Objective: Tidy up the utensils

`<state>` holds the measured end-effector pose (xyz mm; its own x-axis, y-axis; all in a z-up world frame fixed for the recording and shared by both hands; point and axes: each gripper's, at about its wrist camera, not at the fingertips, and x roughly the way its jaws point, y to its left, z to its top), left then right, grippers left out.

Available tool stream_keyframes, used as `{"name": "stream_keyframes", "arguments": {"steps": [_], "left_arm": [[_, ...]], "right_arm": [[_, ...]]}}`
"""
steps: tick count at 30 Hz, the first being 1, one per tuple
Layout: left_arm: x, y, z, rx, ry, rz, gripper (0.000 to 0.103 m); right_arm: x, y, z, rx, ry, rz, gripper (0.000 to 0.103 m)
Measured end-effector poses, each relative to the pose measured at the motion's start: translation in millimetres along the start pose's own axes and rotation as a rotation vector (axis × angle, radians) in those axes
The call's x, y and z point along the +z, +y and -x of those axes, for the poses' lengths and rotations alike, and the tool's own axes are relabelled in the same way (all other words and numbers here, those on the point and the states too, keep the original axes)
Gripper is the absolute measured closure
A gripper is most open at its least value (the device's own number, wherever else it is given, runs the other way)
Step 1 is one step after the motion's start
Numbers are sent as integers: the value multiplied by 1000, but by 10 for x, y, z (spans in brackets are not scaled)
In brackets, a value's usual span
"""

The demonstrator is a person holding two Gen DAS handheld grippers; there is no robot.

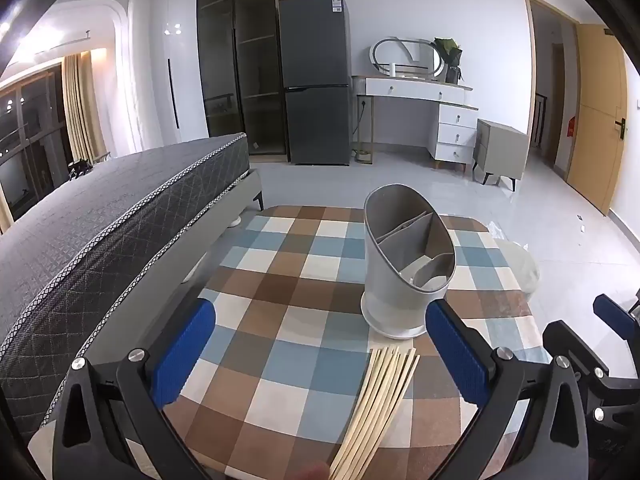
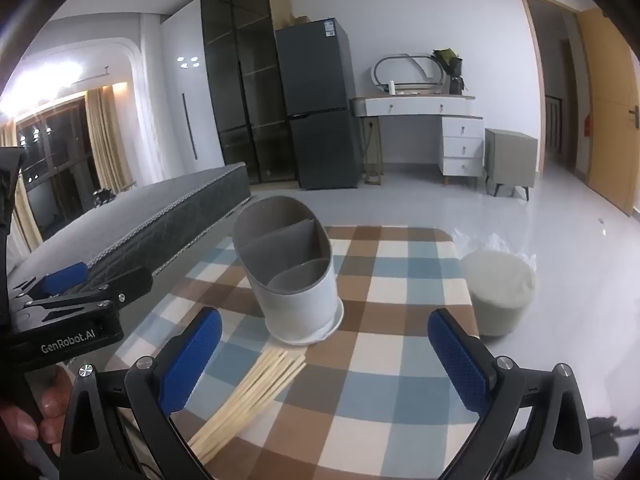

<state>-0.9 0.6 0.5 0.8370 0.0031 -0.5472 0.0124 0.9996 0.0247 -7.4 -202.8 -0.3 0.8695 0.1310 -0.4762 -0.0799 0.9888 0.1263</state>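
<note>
Both grippers hang over the table with the blue, brown and cream checked cloth (image 1: 304,280), nothing held in either. The left gripper (image 1: 320,344) has its blue-padded fingers (image 1: 182,354) spread wide apart, and the bundle of pale wooden chopsticks (image 1: 376,404) lies flat on the cloth between them, untouched. The right gripper (image 2: 324,356) is spread just as wide, empty too, with the chopsticks fanned low toward its left finger. Just beyond the chopstick tips stands the grey oval plastic utensil holder with inner dividers (image 1: 404,264), upright, its compartments bare. A round grey stool (image 2: 500,296) sits beside the table's right edge.
</note>
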Motion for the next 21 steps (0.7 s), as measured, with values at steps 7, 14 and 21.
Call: {"name": "stream_keyframes", "arguments": {"steps": [7, 14, 21], "left_arm": [[3, -16, -28, 6, 15, -3, 1], [-5, 3, -30, -11, 21, 2, 1], [-1, 25, -23, -12, 11, -3, 1]], "right_arm": [[-1, 3, 0, -1, 7, 9, 0], [18, 18, 17, -6, 7, 16, 0], [40, 40, -1, -11, 9, 18, 0]]}}
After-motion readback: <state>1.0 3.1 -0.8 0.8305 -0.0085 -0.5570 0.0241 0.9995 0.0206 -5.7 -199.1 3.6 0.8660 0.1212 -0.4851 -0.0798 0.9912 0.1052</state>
